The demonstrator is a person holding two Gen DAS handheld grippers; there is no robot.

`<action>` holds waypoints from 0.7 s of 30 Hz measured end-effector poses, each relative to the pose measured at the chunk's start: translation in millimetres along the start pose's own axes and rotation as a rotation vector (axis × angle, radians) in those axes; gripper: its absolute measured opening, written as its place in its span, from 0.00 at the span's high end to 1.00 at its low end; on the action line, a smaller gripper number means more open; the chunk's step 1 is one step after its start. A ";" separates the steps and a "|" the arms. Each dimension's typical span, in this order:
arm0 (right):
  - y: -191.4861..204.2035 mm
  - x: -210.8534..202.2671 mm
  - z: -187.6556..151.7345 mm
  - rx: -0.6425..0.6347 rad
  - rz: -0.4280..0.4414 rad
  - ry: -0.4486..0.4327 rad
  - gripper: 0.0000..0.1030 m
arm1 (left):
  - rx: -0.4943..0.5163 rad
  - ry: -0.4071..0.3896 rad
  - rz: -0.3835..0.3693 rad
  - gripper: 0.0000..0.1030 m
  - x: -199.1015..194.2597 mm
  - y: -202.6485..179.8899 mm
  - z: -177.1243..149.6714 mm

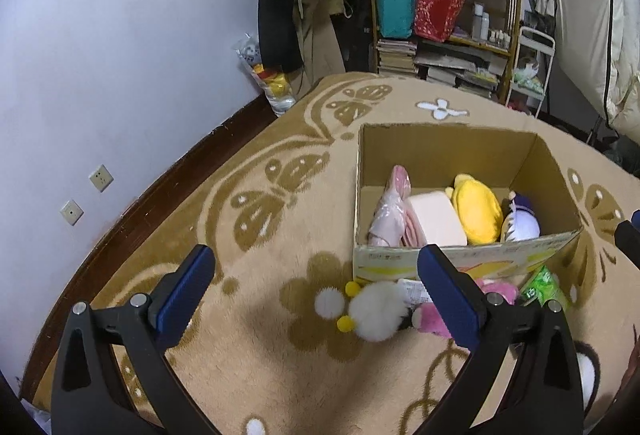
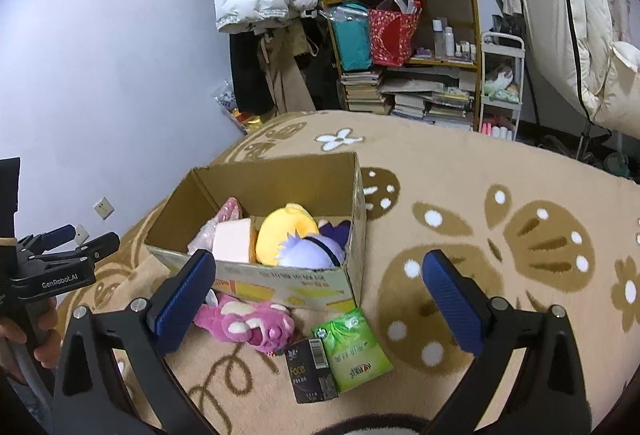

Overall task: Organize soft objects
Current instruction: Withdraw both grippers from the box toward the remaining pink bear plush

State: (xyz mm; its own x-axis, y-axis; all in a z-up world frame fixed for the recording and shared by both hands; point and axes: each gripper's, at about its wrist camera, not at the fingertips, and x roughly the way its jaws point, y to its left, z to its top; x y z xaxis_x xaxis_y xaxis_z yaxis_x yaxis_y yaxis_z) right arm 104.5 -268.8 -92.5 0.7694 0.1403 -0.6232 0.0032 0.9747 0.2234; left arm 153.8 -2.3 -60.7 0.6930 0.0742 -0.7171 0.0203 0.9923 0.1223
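Pink plush below both empty, wide-spread tongs.

Pink plush and white pompom toy lie beside box — others inside.

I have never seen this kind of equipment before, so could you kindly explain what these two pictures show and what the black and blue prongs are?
There is no robot here: a person holds a two-finger gripper in each hand, and each gripper carries a fisheye camera that looks along its fingers. One picture comes from the left gripper, the other from the right gripper; the blue-padded prongs are their fingers. Both are open and hold nothing.

On the patterned carpet stands an open cardboard box with a yellow plush, a purple plush and a pale pink block inside. In front of it lie a pink plush, a white fluffy toy, a green packet and a small dark box.
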 end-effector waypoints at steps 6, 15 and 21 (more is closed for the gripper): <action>-2.3 13.4 -14.4 -0.005 -0.024 0.043 0.00 | 0.007 0.034 -0.003 0.03 11.5 -4.7 -5.1; 3.3 34.3 -31.9 -0.012 -0.014 0.122 0.00 | 0.016 0.084 0.000 0.03 27.5 -8.7 -11.4; 4.8 45.4 -41.9 0.002 0.000 0.169 0.00 | 0.004 0.127 -0.002 0.03 37.6 -5.6 -14.9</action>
State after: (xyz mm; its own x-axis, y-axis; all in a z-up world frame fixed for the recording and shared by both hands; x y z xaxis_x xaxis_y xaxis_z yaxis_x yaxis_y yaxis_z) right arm 112.7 -250.4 -151.2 0.6513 0.1679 -0.7400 0.0046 0.9743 0.2251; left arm 169.0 -3.5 -98.6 0.5961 0.0848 -0.7984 0.0247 0.9920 0.1238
